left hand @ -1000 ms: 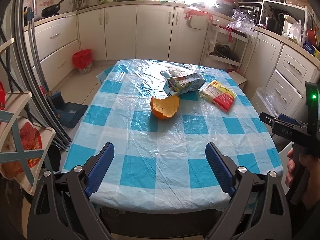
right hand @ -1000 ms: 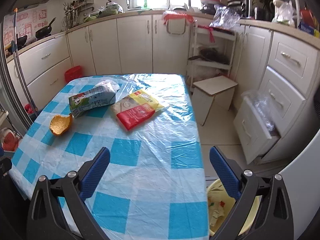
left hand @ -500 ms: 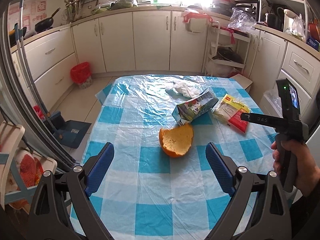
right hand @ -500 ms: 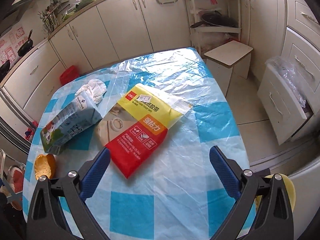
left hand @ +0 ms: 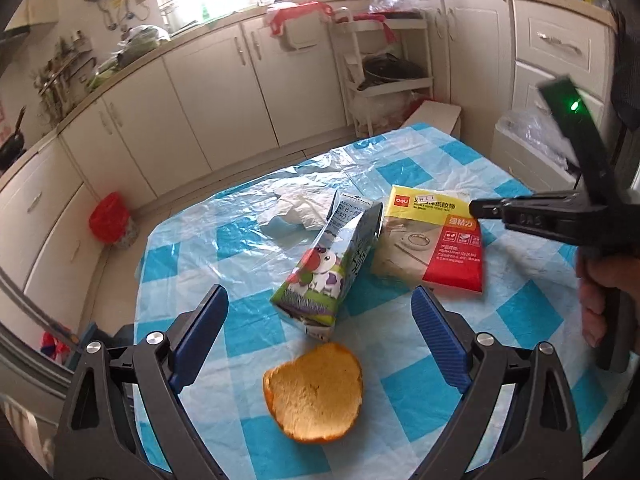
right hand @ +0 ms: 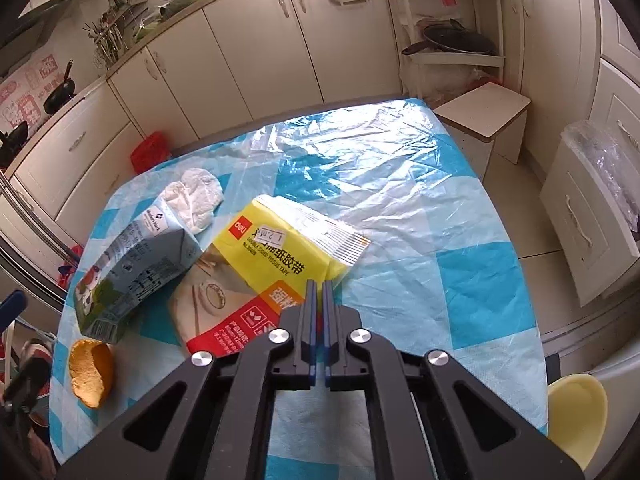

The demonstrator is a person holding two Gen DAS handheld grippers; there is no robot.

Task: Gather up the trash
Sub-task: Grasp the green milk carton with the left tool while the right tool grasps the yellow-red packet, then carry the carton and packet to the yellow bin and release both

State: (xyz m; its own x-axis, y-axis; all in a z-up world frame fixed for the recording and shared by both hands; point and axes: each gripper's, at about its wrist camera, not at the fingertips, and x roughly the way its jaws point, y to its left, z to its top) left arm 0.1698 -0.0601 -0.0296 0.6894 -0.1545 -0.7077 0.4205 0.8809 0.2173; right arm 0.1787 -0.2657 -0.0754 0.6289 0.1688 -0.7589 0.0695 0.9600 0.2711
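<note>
right gripper (right hand: 316,286) just clamped shut, fingers pinching the packet (right hand: 276,268) at its near edge on the worktop (right hand: 420,240). left gripper (left hand: 320,312) spread wide, empty, over peel (left hand: 314,390) with carton (left hand: 326,268) just beyond. thin pinch, slick film: could slip free on the lift, or drag the plastic sheet along. only right view shows the yellow bin (right hand: 576,412) by the worktop's edge; tissue (right hand: 196,196) farthest.
</note>
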